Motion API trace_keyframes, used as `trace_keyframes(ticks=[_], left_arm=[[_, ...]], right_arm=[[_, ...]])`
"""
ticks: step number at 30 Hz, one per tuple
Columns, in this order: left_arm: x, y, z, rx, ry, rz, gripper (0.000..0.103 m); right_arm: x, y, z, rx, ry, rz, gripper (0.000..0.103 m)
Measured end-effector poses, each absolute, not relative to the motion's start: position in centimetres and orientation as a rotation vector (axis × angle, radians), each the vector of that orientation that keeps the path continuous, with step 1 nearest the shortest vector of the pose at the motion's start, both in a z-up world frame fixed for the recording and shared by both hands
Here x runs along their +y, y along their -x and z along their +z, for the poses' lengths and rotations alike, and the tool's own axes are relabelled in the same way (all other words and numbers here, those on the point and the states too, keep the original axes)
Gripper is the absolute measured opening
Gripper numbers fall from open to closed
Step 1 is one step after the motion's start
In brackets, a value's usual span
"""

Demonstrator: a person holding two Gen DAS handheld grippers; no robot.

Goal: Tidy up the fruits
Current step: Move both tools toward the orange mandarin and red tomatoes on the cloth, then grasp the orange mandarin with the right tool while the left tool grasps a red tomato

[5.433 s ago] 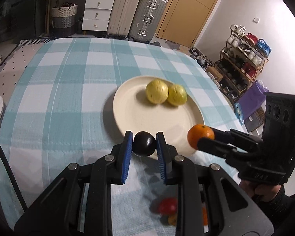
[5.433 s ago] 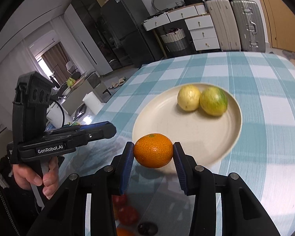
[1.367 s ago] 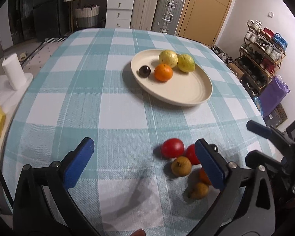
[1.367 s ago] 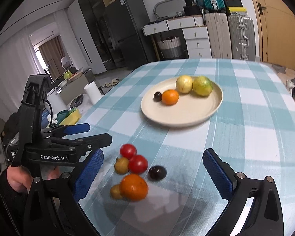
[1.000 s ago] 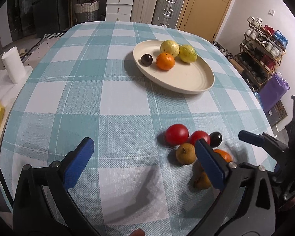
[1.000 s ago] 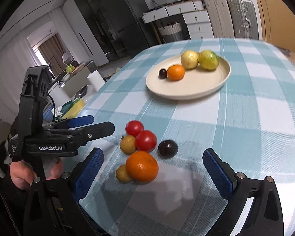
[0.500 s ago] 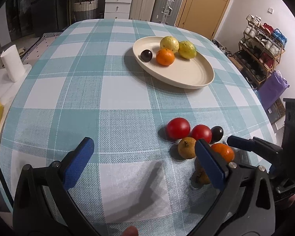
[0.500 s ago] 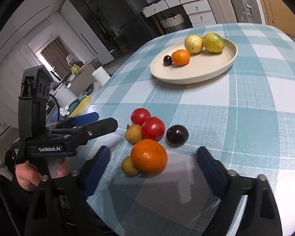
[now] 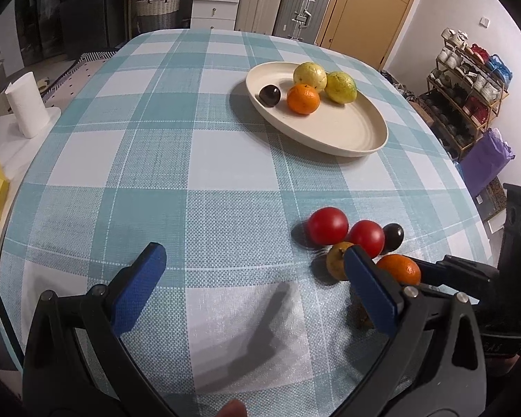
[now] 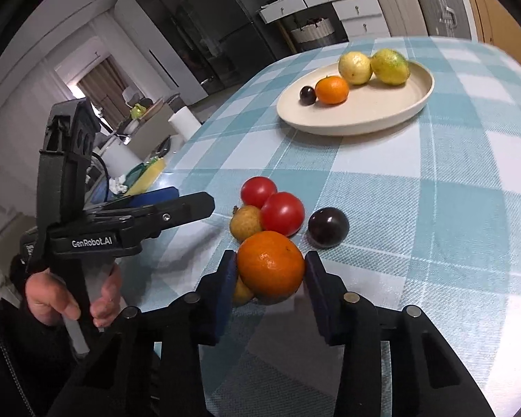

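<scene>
The right gripper [image 10: 270, 271] has its jaws closed around the near orange [image 10: 271, 267] in the table's loose pile; the left gripper [image 9: 253, 285] hangs wide open. Lift straight up first — 2 tomatoes [image 10: 282, 213] crowd it — then carry to the plate [image 10: 364, 118].

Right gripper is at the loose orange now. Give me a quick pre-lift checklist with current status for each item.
1. Right gripper fingers flank the loose orange on both sides: ok.
2. Pads firmly in contact with it: cannot tell.
3. Small yellow-brown fruit pressed against the orange, may shift on lift: not ok.
4. Bare space on the plate for another fruit: ok.
5. Left gripper open, holding nothing: ok.
6. Dark plum apart from the orange: ok.
</scene>
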State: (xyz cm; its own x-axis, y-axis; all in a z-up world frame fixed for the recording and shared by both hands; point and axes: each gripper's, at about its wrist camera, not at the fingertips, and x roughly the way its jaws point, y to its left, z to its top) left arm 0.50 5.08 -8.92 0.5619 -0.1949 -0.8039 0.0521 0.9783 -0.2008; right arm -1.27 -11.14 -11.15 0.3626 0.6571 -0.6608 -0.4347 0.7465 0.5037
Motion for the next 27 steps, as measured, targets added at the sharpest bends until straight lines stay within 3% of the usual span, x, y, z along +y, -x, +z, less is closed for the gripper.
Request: trace_keyframes(ticks=[27], left_arm=[[2.7,-4.5,-9.7,1.031,0.167,-0.203,0.102]], right_arm=[[-14.4,1.3,-9.3,0.849,-0.330,0.724,0.040]])
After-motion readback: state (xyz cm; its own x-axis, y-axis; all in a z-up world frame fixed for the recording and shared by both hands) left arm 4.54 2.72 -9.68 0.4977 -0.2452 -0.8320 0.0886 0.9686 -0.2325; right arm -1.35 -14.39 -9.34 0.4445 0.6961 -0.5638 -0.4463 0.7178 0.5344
